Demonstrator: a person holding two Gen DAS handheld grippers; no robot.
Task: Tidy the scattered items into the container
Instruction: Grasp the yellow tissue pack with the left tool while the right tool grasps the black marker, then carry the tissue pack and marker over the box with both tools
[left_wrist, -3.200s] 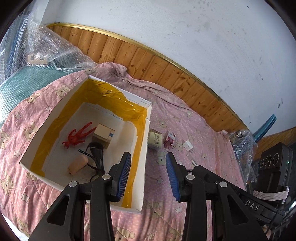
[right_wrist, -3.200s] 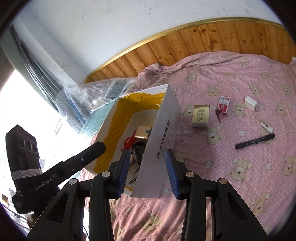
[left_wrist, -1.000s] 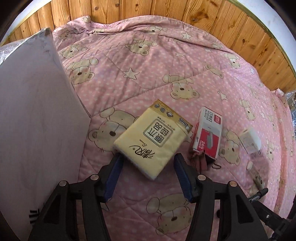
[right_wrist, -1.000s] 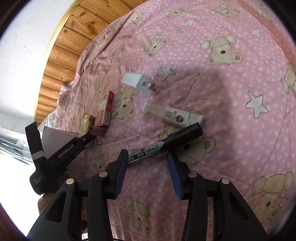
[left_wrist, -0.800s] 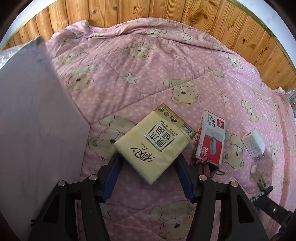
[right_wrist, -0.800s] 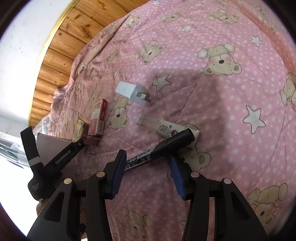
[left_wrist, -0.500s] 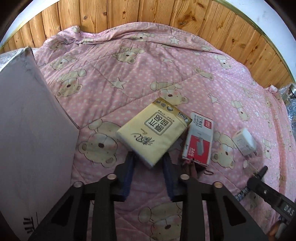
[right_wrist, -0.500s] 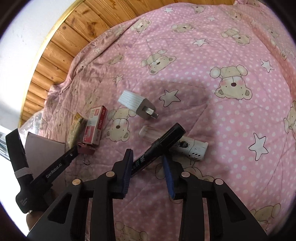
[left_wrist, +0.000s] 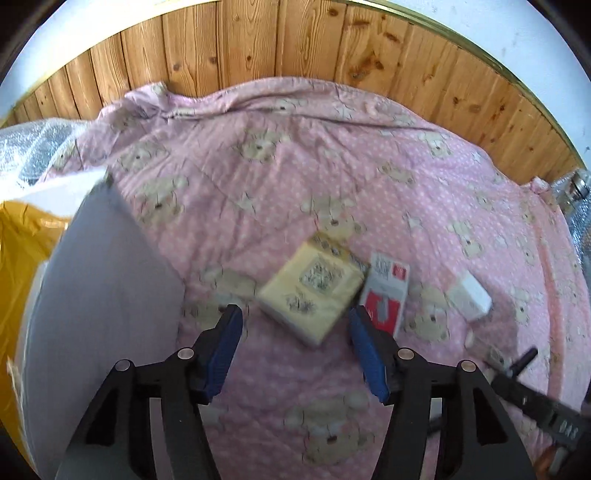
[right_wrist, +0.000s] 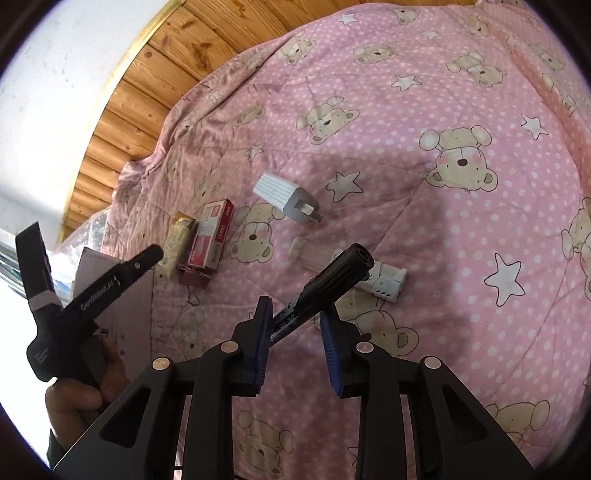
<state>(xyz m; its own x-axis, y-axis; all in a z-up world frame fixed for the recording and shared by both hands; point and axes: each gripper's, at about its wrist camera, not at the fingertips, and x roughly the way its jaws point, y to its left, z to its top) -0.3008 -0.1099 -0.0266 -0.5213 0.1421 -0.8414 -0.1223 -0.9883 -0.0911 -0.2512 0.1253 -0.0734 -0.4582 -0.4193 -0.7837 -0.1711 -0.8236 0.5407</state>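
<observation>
A yellow tissue pack (left_wrist: 312, 291) lies flat on the pink bear blanket, just ahead of my left gripper (left_wrist: 297, 338), which is open and wider than the pack. The left wrist view is blurred. At the left stands the container's white wall (left_wrist: 103, 295), with its yellow lining (left_wrist: 18, 258) behind. My right gripper (right_wrist: 295, 336) is shut on the tail of a black marker (right_wrist: 332, 277), which tilts up and forward off the blanket. The left gripper (right_wrist: 110, 284) also shows in the right wrist view, held by a hand (right_wrist: 74, 398).
On the blanket lie a red-and-white box (right_wrist: 212, 232), a dark red binder clip (right_wrist: 194, 278), a white charger plug (right_wrist: 284, 199) and a white tube (right_wrist: 380, 280) under the marker's tip. A wooden wall (left_wrist: 258, 48) bounds the far side. Bubble wrap (left_wrist: 33, 147) lies behind the container.
My left gripper narrowed onto the tissue pack's corner, then spread open again and drew back; the pack stays on the blanket. My right gripper shut on the marker and lifted its front end.
</observation>
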